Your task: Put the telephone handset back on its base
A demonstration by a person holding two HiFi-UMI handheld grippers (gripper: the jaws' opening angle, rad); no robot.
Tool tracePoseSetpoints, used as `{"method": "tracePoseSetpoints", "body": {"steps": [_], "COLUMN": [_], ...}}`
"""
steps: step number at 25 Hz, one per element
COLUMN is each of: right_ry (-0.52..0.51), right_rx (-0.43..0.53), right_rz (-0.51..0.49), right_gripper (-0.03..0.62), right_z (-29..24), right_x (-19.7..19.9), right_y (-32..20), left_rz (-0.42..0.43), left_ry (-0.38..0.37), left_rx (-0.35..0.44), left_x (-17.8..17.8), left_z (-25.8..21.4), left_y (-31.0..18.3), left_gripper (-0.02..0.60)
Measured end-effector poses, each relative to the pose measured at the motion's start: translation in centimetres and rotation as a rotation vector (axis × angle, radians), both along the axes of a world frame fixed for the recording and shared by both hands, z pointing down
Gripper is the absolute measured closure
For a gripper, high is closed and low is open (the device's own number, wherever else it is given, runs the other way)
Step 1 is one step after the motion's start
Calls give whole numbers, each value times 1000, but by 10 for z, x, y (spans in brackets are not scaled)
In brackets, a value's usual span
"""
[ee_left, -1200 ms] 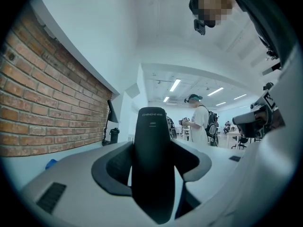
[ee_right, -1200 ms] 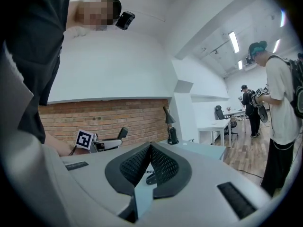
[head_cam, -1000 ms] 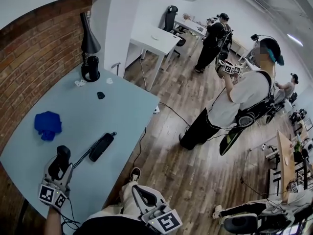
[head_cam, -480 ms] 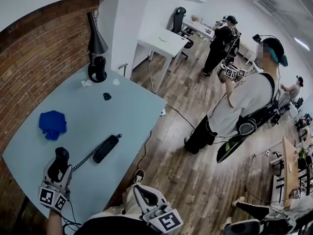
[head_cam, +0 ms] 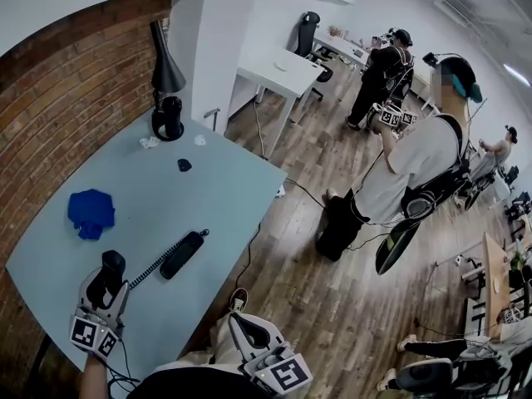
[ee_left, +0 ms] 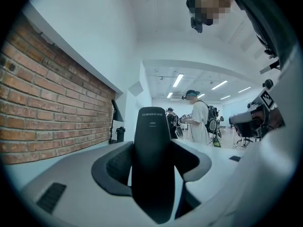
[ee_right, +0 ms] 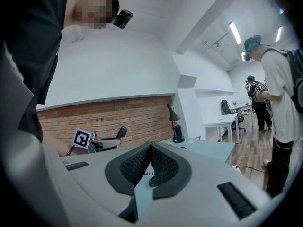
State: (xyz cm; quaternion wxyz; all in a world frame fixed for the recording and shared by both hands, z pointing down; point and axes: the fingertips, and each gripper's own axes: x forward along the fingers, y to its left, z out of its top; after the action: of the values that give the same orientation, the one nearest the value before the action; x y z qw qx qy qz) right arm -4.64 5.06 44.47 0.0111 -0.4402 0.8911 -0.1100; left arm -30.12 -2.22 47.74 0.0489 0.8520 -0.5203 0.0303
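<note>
Left gripper [head_cam: 105, 285]: fingers wide, clamping upright handset [ee_left: 151, 145]
Right gripper [ee_right: 150, 151]: fingers together, empty
Base [head_cam: 182, 254]: on surface [head_cam: 216, 198], right of handset

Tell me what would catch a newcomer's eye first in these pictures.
First, the black handset held upright in the left gripper at the near-left of the pale table, its coiled cord running to the telephone base lying mid-table. Next, the bright blue cloth near the brick wall, and a person in a white shirt standing on the wood floor to the right.
</note>
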Motion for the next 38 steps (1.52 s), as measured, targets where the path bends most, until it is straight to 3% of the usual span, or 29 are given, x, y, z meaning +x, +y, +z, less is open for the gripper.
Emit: {"method": "tracePoseSetpoints", "body": {"steps": [8, 14, 19, 25, 33, 38], "right_ry": [-26, 7, -35, 13, -7, 13], "right_rx": [24, -30, 71, -41, 14, -47], "right_rz": [44, 89, 121, 150, 183, 205], "right_gripper": [589, 589, 589, 589, 589, 589], "right_z": [-1, 6, -9, 3, -1, 6], "right_x": [12, 31, 44, 56, 67, 72], "right_y": [-1, -4, -12, -14, -24, -26], "left_rz": [56, 76, 107, 130, 156, 191], "left_ry": [-10, 2, -4, -4, -25, -62], "left_rx": [-15, -51, -72, -100, -153, -193], "left_x": [21, 34, 48, 60, 70, 81], "left_z": [6, 18, 23, 33, 61, 80], "left_y": [-19, -35, -46, -64, -85, -95], "left_gripper": [301, 301, 301, 301, 301, 300]}}
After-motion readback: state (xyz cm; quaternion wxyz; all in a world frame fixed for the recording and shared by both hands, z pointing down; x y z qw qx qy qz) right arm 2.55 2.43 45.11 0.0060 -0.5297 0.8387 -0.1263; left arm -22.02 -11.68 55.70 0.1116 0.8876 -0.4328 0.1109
